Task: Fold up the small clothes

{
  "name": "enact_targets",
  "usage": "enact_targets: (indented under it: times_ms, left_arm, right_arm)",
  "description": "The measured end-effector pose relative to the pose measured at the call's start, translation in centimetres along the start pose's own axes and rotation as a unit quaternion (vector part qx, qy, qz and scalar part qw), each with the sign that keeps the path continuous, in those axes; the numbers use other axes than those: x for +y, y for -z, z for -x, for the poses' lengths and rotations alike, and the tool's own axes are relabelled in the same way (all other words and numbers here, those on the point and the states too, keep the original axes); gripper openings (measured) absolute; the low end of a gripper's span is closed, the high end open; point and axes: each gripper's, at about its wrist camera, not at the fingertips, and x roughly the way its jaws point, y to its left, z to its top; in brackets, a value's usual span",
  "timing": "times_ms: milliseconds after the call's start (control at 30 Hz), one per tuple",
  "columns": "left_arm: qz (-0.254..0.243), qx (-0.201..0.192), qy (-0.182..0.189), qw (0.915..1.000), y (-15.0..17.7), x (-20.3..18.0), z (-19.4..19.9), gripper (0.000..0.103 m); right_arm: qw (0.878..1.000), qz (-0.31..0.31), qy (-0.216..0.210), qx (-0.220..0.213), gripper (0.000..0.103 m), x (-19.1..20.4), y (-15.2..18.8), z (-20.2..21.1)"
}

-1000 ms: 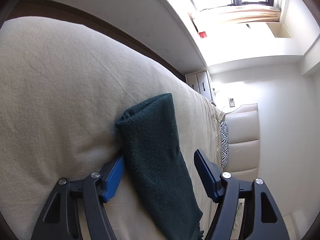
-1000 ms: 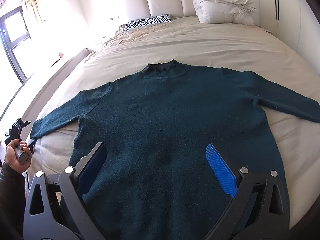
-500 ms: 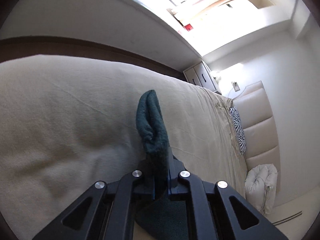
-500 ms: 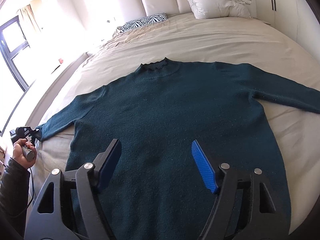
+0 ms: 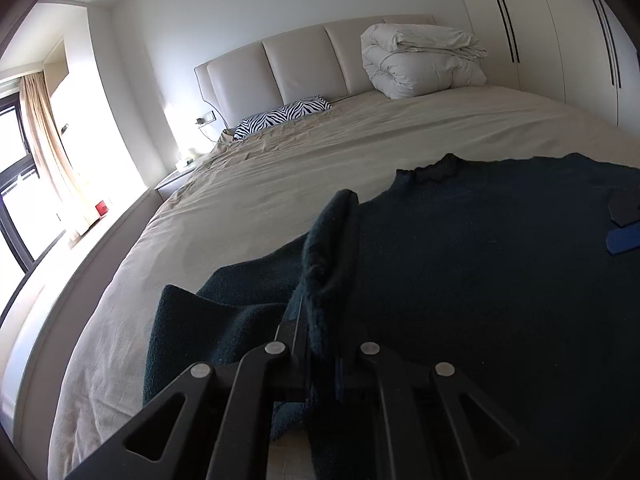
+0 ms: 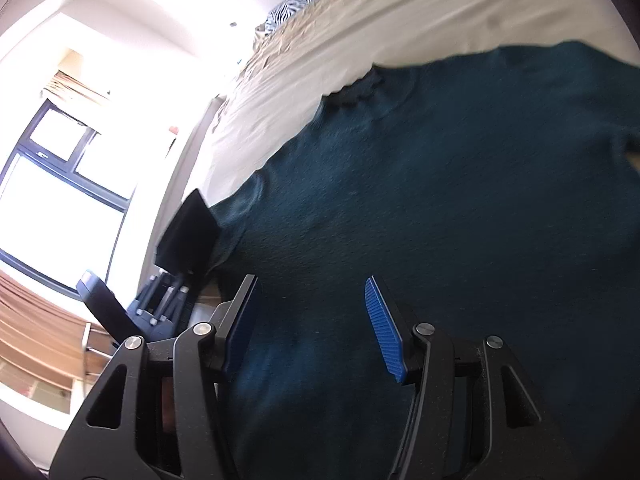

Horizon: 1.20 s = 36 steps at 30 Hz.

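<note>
A dark teal knit sweater [image 5: 500, 264] lies flat on the beige bed [image 5: 280, 184], collar [image 5: 436, 170] toward the headboard. My left gripper [image 5: 320, 320] is shut on the cuff of the sweater's left sleeve [image 5: 332, 240] and holds it lifted over the body; the sleeve folds back beneath it. My right gripper [image 6: 312, 320] is open and empty, hovering low over the sweater's lower body [image 6: 420, 200]. Its tips show at the right edge of the left wrist view [image 5: 624, 224]. The left gripper shows in the right wrist view [image 6: 188, 240].
A folded white duvet [image 5: 420, 60] and a zebra pillow [image 5: 284, 114] lie at the padded headboard [image 5: 280, 68]. A window [image 5: 16, 184] and sill run along the bed's left side. White wardrobes [image 5: 560, 40] stand to the right.
My left gripper closed on the sleeve cuff, lifted it and swung it in over the sweater's body. My right gripper dropped closer to the sweater and tilted, still open.
</note>
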Motion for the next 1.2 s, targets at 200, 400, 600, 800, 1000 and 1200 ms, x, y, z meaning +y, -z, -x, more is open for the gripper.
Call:
enact_targets:
  times_ms: [200,400,600,800,1000,1200]
  left_arm:
    - [-0.063,-0.005,-0.04,0.9972,1.6,-2.3,1.1,0.008]
    - [-0.106,-0.007,-0.057,0.9927,2.4,-3.5,0.8,0.008]
    - [-0.13,-0.009,-0.068,0.9891,2.4,-4.3,0.6,0.009]
    - [-0.143,-0.001,-0.07,0.9873,2.6,-5.3,0.5,0.012]
    - [-0.155,0.003,-0.077,0.9849,2.3,-5.9,-0.1,0.012]
    - [-0.175,0.0,-0.083,0.981,2.6,-6.7,-0.5,0.012]
  right_arm:
    - [0.994,-0.053,-0.087,0.051,0.055,1.1,-3.4,-6.5]
    - [0.985,-0.055,-0.12,0.11,0.055,3.8,-5.9,-11.5]
    - [0.981,-0.045,-0.119,0.146,0.054,4.9,-7.0,-13.9]
    - [0.984,-0.018,-0.11,0.14,0.031,5.5,-8.3,-12.5]
    - [0.98,-0.066,-0.131,0.133,0.043,3.4,-8.0,-11.5]
    - [0.978,-0.055,-0.134,0.147,0.063,3.7,-8.5,-12.0]
